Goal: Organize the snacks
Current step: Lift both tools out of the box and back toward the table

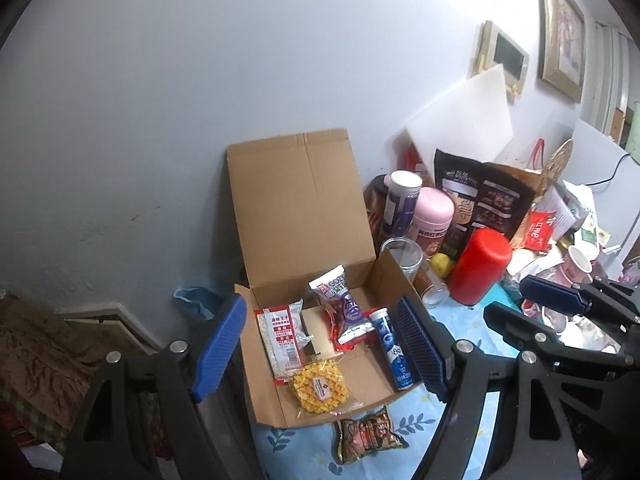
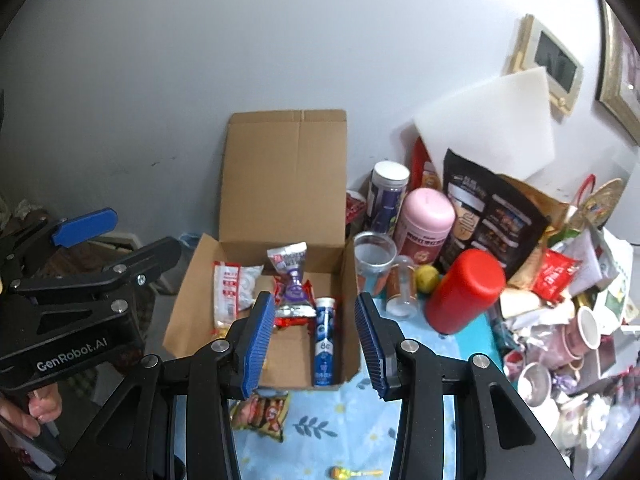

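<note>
Both my grippers, left (image 1: pixel 320 346) and right (image 2: pixel 316 342), hang above the cardboard box (image 1: pixel 276 402), jaws apart, nothing between them. Blue tube (image 1: pixel 394 350), yellow candy bag (image 1: pixel 320 388) lie inside; one dark snack packet (image 1: pixel 368 436) lies on the tablecloth (image 1: pixel 412 420) before it.

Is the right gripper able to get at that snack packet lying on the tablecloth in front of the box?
Probably yes. The right gripper is open and empty, and the snack packet lies bare on the tablecloth, just outside the cardboard box, nothing covering it.
</note>
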The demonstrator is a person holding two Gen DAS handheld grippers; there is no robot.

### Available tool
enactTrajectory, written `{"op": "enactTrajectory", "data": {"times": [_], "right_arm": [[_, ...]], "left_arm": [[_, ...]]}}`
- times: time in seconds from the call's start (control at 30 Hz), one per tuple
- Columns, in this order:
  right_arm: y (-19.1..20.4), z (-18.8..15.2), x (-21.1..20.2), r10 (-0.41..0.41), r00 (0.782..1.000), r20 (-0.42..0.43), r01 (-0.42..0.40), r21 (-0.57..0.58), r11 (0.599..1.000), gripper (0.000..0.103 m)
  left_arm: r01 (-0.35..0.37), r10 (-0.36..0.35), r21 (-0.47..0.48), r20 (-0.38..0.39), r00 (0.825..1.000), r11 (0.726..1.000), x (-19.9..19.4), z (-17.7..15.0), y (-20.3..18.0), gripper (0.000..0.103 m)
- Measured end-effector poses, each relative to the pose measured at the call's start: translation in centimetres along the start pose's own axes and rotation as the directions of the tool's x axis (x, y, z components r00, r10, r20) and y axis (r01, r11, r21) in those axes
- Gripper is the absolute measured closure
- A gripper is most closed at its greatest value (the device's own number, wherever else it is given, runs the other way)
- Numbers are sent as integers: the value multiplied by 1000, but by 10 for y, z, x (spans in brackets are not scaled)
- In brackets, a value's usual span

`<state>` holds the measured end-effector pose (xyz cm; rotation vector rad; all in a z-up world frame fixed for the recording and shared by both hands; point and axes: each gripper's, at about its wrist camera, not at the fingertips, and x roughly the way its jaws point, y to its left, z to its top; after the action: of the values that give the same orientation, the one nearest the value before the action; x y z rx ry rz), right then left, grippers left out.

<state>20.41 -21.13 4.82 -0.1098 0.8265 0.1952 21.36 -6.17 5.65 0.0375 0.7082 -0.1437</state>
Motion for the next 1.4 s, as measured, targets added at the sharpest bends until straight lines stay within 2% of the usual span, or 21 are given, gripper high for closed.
{"op": "enactTrajectory", "data": {"times": [0.13,0.33,0.63,0.9,1.07,1.4], "right_arm": [[3,-11,-26,-2,1000,15,2,9,1000,61],[9,-28,-57,-9,1000,29,8,19,1000,57],[20,-67,-73,0,1000,-12,0,25,1000,55],[25,-109,-63,21,996,-88,-17,52,998,55],[27,-132,-55,48,991,-126,-40,68,997,55],[18,-170,-31,82,976,-200,-59,116,991,55]], "left_arm": [[32,-32,-5,19,999,999,-28,-8,-2,25],[38,-39,25,27,999,999,-58,-23,-10,25],[60,-59,44,-11,998,997,-77,-57,-16,25],[91,-87,61,-73,994,994,-78,-94,-24,25],[131,-126,38,-117,985,991,-71,-114,-26,25],[148,-144,1,-220,965,989,-41,-144,-34,25]]}}
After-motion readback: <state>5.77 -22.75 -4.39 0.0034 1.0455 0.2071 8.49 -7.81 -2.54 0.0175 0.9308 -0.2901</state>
